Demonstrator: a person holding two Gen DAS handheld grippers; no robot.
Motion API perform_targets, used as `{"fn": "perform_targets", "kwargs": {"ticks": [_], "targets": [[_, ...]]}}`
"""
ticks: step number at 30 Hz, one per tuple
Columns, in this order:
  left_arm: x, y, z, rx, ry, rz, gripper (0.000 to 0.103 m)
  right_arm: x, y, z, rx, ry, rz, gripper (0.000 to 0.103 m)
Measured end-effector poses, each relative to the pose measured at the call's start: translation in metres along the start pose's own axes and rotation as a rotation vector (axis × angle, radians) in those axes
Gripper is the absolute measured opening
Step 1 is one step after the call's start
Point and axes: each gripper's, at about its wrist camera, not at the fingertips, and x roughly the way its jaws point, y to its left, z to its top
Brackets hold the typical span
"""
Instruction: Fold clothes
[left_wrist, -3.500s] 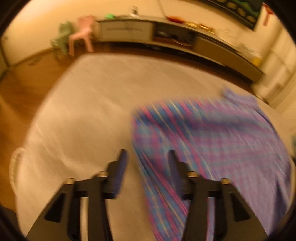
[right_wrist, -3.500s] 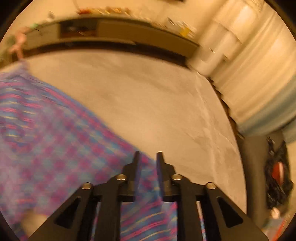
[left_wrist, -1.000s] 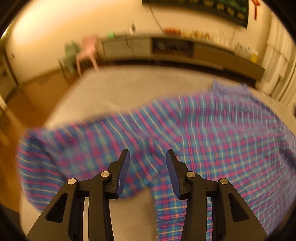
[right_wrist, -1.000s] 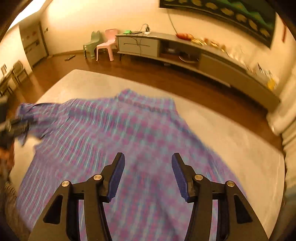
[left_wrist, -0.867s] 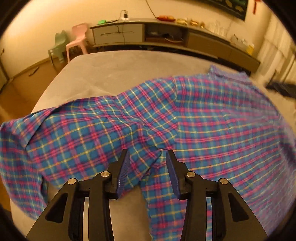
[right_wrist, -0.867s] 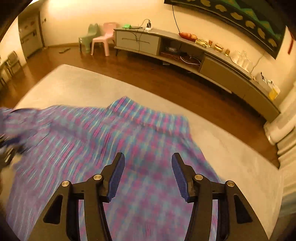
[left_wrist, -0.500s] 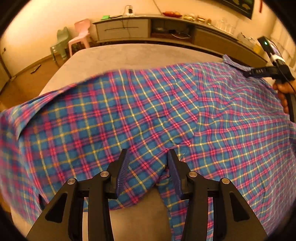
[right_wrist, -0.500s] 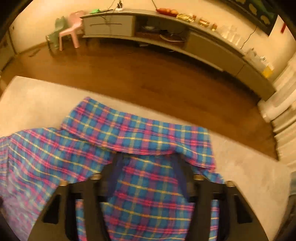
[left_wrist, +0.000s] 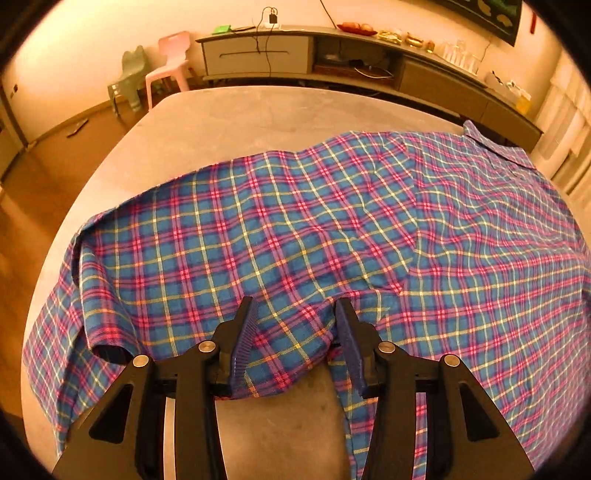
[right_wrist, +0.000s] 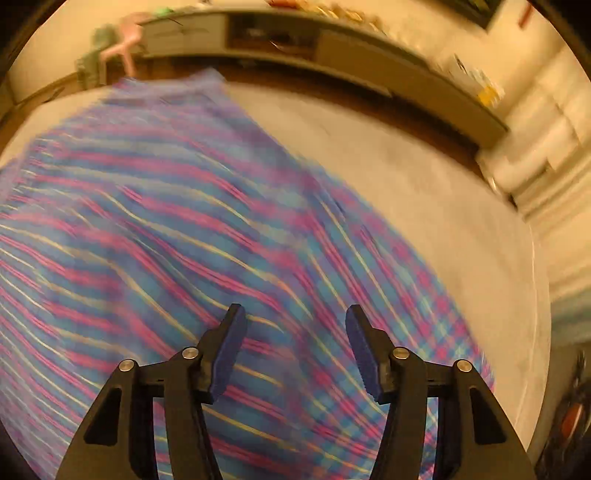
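Left gripper (left_wrist: 295, 314): jaws parted, hovering over a fold of the blue, pink and yellow plaid cotton shirt (left_wrist: 332, 221), pads clear of the cloth. Right gripper (right_wrist: 293, 325): jaws closing, nothing clamped between them, shirt blurred beneath. Shirt lies spread flat on the pale grey padded table (left_wrist: 258, 110), collar at the far right.

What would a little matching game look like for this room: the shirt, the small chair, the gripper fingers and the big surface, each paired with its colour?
Things:
1. shirt
2. small chair
3. left gripper's fingers
4. big surface

Colours:
a. pink
b. pale beige-grey
c. blue, pink and yellow plaid
d. dark blue pads on black arms

Pairs: 1-c, 2-a, 3-d, 4-b
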Motion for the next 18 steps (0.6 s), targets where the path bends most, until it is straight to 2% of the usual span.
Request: {"fn": "perform_targets", "kwargs": {"ticks": [2,5,9,12,15,16,18], "targets": [[0.004,-0.002,0.005,0.009,-0.005,0.000,0.052,0.004,-0.029,-0.011,0.089,-0.020,0.010,0.058],[0.014,-0.012,0.018,0.045,-0.011,-0.014,0.052,0.006,-0.053,-0.008,0.157,-0.020,0.030,0.058],[0.025,-0.022,0.036,0.055,-0.038,-0.010,0.053,0.004,-0.063,0.003,0.193,-0.007,0.028,0.059],[0.029,-0.024,0.042,0.056,-0.042,-0.015,0.053,-0.003,-0.076,0.002,0.264,0.023,0.099,0.059],[0.029,-0.023,0.041,0.073,-0.046,-0.028,0.053,-0.015,-0.082,-0.009,0.289,-0.021,0.089,0.059],[0.028,-0.022,0.040,0.075,-0.046,-0.031,0.053,-0.012,-0.081,-0.013,0.263,-0.002,0.026,0.063],[0.027,-0.021,0.039,0.063,-0.025,-0.029,0.053,-0.018,-0.086,-0.021,0.278,-0.013,-0.018,0.063]]}}
